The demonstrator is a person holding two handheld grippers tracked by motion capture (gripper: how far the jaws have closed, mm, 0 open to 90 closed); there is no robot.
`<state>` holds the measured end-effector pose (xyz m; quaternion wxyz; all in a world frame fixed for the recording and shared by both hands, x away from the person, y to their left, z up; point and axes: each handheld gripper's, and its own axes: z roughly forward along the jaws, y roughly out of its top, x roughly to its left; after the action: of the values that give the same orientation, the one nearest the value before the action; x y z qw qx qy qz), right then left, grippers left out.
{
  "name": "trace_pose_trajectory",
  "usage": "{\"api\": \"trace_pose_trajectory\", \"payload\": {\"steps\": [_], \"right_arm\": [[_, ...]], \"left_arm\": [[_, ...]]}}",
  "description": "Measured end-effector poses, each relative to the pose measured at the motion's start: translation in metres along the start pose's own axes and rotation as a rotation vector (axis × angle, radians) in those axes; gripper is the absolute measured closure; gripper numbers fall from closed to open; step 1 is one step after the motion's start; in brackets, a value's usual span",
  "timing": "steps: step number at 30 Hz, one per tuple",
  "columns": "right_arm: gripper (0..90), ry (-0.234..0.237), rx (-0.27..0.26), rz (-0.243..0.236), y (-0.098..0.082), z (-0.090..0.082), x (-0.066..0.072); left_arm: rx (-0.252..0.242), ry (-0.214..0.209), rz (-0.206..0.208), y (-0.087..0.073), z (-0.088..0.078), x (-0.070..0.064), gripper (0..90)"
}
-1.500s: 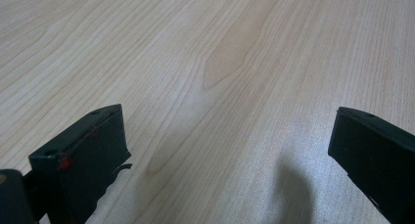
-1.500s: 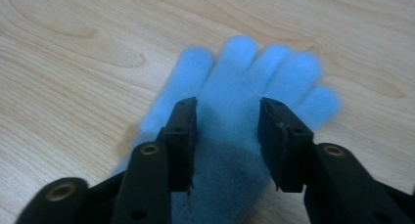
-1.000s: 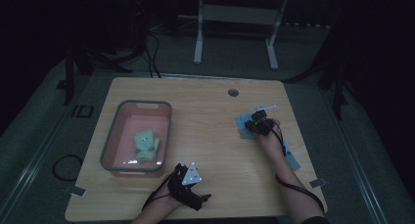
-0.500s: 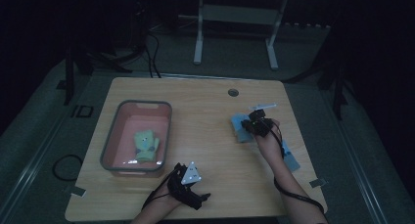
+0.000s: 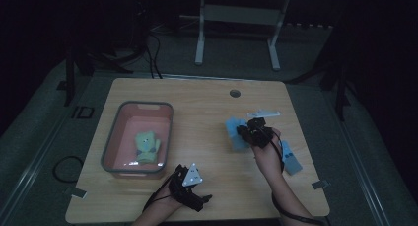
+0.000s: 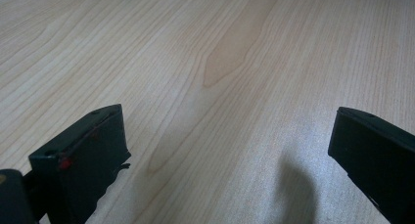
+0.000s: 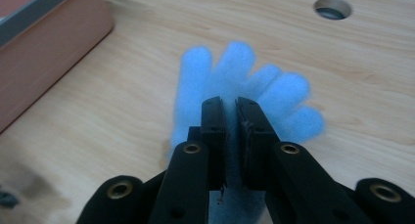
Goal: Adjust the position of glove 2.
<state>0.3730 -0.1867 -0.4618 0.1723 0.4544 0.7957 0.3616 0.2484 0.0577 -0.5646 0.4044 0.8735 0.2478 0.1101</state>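
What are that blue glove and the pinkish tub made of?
The blue glove looks like soft fleece or knitted fabric: its outline is fuzzy and matte. The tub seems to be smooth hard plastic, pink with a grey rim, though it's too dim to be sure.

Two dark letters, seemingly "ID", stand on the grey floor mat just off the left edge of the light wooden table.

The right gripper was over the right half of the table, jaws almost together, forearm reaching in from the near edge. The left gripper sat low at the near edge, jaws wide apart with nothing between them.
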Motion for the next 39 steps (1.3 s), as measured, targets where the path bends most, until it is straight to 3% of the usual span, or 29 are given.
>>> {"api": "trace_pose_trajectory", "payload": {"steps": [2, 4, 9, 17, 22, 28, 33, 34, 35, 39], "right_arm": [[82.8, 0.016, 0.003, 0.011, -0.006, 0.001, 0.008], [82.8, 0.003, 0.010, 0.004, -0.011, 0.003, 0.015], [82.8, 0.027, 0.006, 0.072, -0.026, 0.017, 0.029], [82.5, -0.047, 0.040, 0.061, -0.042, 0.043, 0.046], [82.3, -0.071, 0.049, 0.080, -0.049, 0.049, 0.044], [78.4, -0.094, 0.086, 0.103, -0.061, 0.058, 0.029], [75.9, -0.053, 0.089, 0.056, -0.063, 0.062, 0.027], [76.0, -0.041, 0.088, 0.049, -0.063, 0.063, 0.025], [75.9, -0.004, 0.084, 0.008, -0.062, 0.065, 0.021], [74.7, 0.040, 0.086, -0.027, -0.060, 0.067, 0.014]], "left_arm": [[-0.001, 0.001, 0.000, 0.000, 0.000, 0.000, 1.3], [-0.003, 0.000, 0.001, 0.000, 0.000, 0.000, 1.3], [-0.002, -0.001, 0.005, 0.000, 0.000, -0.001, 1.3], [-0.002, -0.004, 0.011, 0.000, 0.000, -0.002, 1.3], [-0.003, -0.010, 0.011, 0.000, 0.000, -0.002, 1.3], [0.000, -0.010, 0.013, 0.000, 0.000, -0.002, 1.3], [-0.001, -0.011, 0.014, 0.000, 0.000, -0.002, 1.3], [0.001, -0.010, 0.014, 0.000, 0.000, -0.002, 1.3], [-0.001, -0.011, 0.014, 0.000, 0.000, -0.002, 1.3], [0.004, -0.012, 0.018, 0.000, 0.000, -0.002, 1.3]]}}
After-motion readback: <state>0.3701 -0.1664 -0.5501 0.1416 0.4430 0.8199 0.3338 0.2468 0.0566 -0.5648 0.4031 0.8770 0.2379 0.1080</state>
